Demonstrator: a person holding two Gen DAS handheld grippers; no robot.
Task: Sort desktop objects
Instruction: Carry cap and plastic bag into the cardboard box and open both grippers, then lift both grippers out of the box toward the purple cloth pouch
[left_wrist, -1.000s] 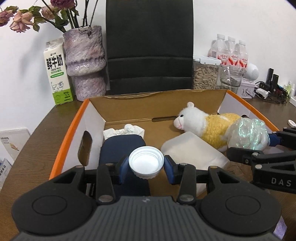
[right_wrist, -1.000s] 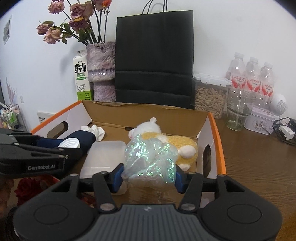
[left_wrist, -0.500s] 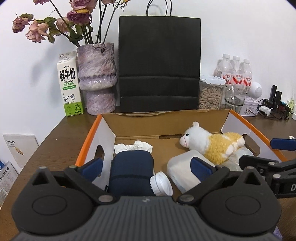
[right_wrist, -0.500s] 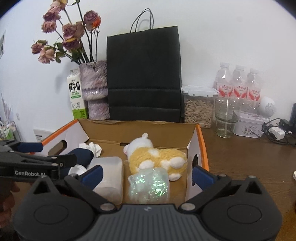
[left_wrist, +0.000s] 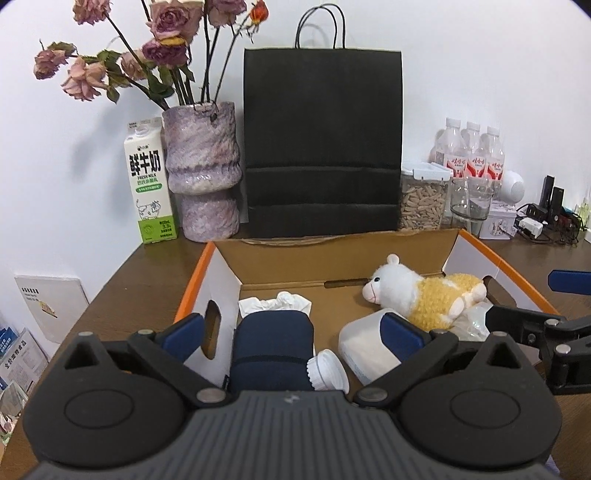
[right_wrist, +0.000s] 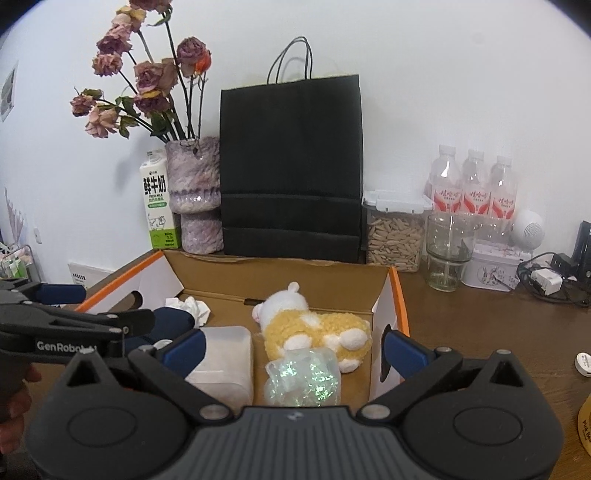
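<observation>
On the brown table (right_wrist: 480, 332), an open cardboard box (left_wrist: 332, 262) with orange-edged flaps is holding the sorted things. A navy pouch (left_wrist: 273, 347) is lying along the box's left wall, its long axis running from the near edge toward the back, with a crumpled white tissue (left_wrist: 275, 301) sitting at its far end. A white cap (left_wrist: 327, 374) is lying tipped on its side just beside the pouch, its opening facing right and toward the near edge. A frosted plastic container (right_wrist: 225, 358) is sitting in the middle, and a plush sheep (right_wrist: 314, 326) is lying on its side behind it, head pointing toward the back left. An iridescent plastic packet (right_wrist: 303, 380) is resting against the sheep's near side. The left gripper (left_wrist: 291, 332) is hovering with jaws spread wide, gripping nothing; the right gripper (right_wrist: 291, 345) is likewise gaping empty above the packet.
</observation>
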